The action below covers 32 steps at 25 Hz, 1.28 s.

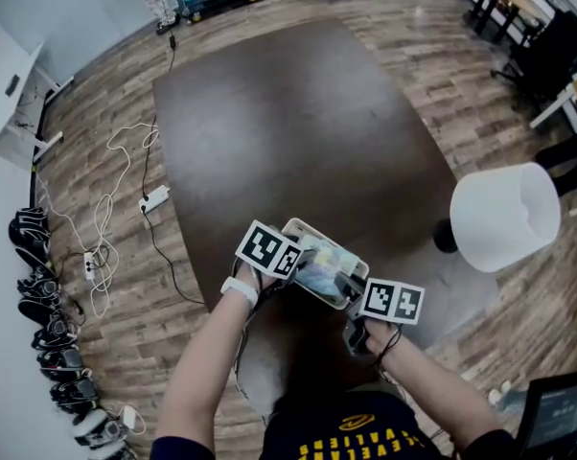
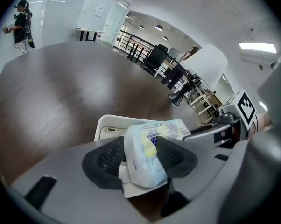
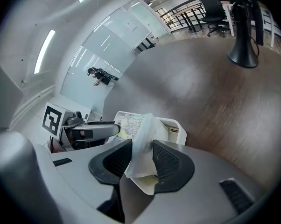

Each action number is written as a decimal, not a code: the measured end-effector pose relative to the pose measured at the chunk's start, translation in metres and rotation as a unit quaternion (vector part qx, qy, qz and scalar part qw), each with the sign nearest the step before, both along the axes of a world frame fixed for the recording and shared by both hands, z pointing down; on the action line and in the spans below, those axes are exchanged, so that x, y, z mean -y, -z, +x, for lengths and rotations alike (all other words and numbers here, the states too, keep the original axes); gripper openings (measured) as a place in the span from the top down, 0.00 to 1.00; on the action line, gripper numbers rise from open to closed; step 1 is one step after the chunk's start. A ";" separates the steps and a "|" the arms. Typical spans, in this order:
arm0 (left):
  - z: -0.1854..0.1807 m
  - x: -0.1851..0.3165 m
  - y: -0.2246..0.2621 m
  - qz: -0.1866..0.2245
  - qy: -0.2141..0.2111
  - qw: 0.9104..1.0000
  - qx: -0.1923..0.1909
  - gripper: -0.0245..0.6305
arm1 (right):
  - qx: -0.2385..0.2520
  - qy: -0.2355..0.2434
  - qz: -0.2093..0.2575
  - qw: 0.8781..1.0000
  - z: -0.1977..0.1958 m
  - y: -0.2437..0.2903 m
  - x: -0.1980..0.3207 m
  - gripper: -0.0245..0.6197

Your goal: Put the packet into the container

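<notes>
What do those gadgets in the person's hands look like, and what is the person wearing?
The left gripper and right gripper match: a smooth grey body, two dark pads with a fine grid texture, and a white cube printed with black square markers. The person wears a white wristband on the left wrist and a dark shirt with yellow lettering.

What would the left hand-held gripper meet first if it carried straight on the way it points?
Probably the white container, just beyond the packet it grips; depth is unclear.

one packet [image 1: 322,260], one container [image 1: 295,226], two hand-held grippers [image 1: 300,264] [image 1: 346,284]
</notes>
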<state>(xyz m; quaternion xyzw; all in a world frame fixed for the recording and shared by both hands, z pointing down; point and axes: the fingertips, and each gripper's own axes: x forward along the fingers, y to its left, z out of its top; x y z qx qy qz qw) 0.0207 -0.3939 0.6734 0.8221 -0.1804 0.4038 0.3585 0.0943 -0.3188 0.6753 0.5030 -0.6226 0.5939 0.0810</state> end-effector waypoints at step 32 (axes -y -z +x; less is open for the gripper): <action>-0.039 -0.187 0.170 0.187 0.254 0.925 -0.213 0.96 | -0.001 0.188 0.280 0.941 -0.038 0.152 -0.092 0.95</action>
